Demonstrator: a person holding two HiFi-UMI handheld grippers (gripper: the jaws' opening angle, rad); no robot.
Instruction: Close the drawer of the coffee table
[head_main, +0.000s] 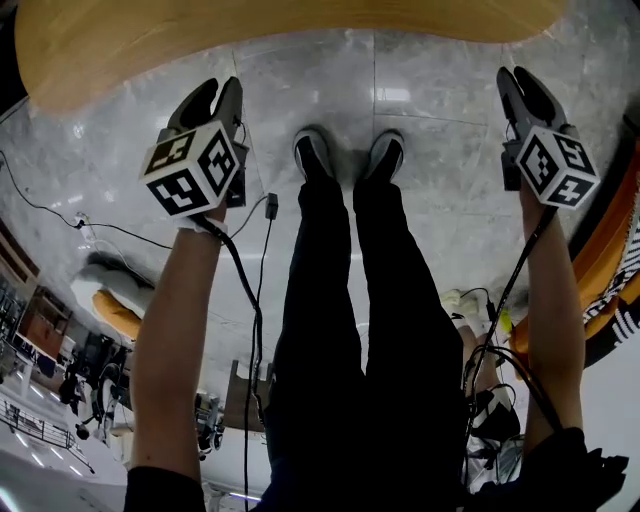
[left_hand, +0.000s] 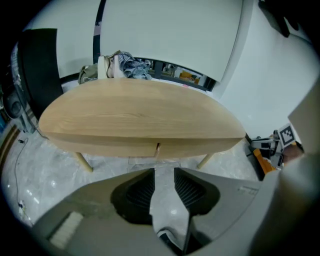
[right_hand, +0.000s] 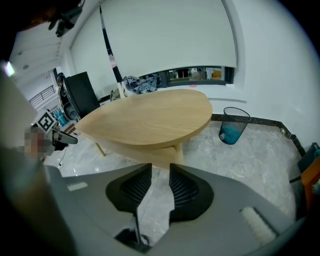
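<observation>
- Drawer (left_hand: 167, 146) sits in the front edge of the table (left_hand: 140, 115), under the top, with a small knob (left_hand: 157, 148) at its middle.
- From the left gripper view its face looks nearly level with the table's edge. In the right gripper view a pale block (right_hand: 167, 156) shows under the table's near rim, which may be the drawer standing out. I cannot tell how far it is open.
- Likely handling: a light, rigid wooden box on runners, which should slide straight in under a steady push. A push off to one side could skew it, and a hard shove might shift the table on the smooth floor (head_main: 420, 150).
- Best contact: flat on the drawer face, at or just beside the knob. No grasp seems needed.
- Left gripper (left_hand: 164, 172) is released, its jaws apart with only floor between them. It hangs on the near side of the table, apart from it, roughly in line with the knob.
- Right gripper (right_hand: 160, 167) is also released and empty. It hangs off the table's near side, apart from it and angled toward one end.
</observation>
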